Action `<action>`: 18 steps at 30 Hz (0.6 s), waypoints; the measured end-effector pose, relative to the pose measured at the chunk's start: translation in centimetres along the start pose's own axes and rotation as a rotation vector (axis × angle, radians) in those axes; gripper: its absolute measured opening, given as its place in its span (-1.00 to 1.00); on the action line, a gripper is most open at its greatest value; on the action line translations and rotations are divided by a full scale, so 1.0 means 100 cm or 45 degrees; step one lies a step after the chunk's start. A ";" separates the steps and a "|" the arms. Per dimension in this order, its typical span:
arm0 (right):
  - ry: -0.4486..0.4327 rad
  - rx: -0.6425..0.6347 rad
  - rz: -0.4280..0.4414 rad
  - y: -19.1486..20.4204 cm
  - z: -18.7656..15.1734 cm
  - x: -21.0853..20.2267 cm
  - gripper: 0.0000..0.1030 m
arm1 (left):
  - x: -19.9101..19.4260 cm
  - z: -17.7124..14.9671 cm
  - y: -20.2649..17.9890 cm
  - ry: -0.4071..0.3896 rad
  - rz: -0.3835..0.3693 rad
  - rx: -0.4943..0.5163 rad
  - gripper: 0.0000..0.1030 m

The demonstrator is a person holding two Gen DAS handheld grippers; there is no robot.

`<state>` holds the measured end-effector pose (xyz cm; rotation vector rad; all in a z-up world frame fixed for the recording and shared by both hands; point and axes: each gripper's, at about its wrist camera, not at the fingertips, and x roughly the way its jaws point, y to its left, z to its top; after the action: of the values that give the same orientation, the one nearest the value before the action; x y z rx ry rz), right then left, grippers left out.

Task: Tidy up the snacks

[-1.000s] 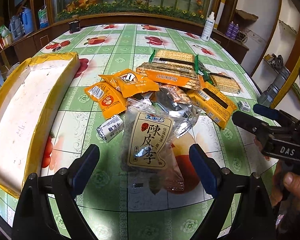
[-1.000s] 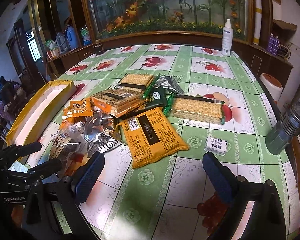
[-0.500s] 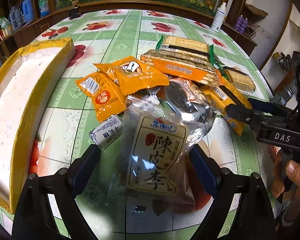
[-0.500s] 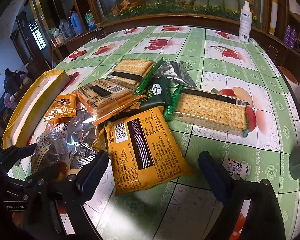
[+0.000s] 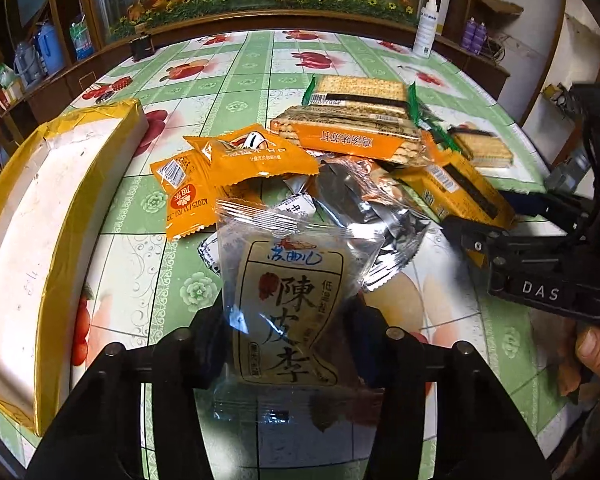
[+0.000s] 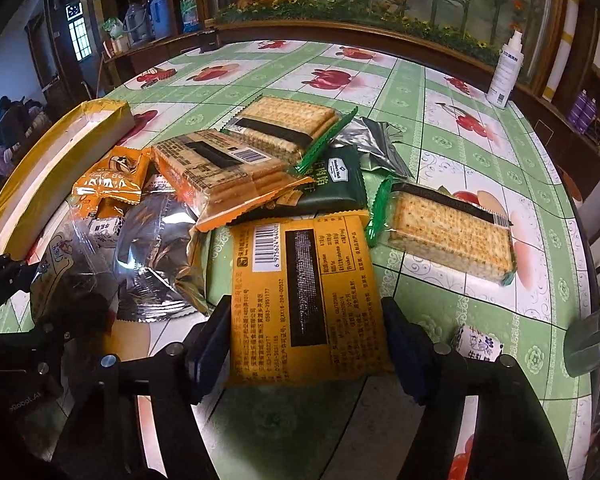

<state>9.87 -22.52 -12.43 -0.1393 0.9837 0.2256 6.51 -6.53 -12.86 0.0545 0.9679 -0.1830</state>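
Observation:
My left gripper has its jaws closing on a clear plum packet with a beige label. The pads pinch the packet's sides and its film buckles in. In the right wrist view my right gripper straddles a flat yellow biscuit packet lying barcode side up. Its jaws are closing, and the packet between them still lies flat. The snack pile behind holds orange packets, cracker packs, a silver foil bag and a dark green packet.
A long yellow-edged box lies along the left of the table. A green-wrapped cracker pack and a small white candy lie to the right. A white spray bottle stands at the far edge. A hand holds the right gripper.
The left jaws have narrowed from wide apart onto the plum packet. The right gripper has moved in over the yellow packet, and its jaws have come closer together.

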 end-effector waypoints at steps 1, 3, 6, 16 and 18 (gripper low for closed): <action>-0.002 0.015 0.007 -0.001 -0.003 -0.003 0.40 | -0.004 -0.002 0.003 -0.005 -0.030 -0.008 -0.09; -0.015 0.054 0.030 -0.003 -0.010 -0.011 0.40 | -0.014 -0.005 0.006 -0.028 -0.073 -0.011 -0.09; -0.053 0.128 0.078 -0.010 -0.022 -0.030 0.40 | -0.031 -0.011 0.009 -0.075 -0.122 -0.006 -0.09; -0.196 0.284 0.226 -0.015 -0.034 -0.084 0.39 | -0.087 -0.013 0.031 -0.227 -0.137 -0.073 -0.09; -0.218 0.281 0.251 -0.009 -0.030 -0.091 0.39 | -0.095 -0.012 0.039 -0.253 -0.165 -0.097 -0.09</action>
<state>2.82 -25.15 -6.43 0.1771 0.8454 0.3025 1.00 -1.31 -5.88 -0.0947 0.7799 -0.2655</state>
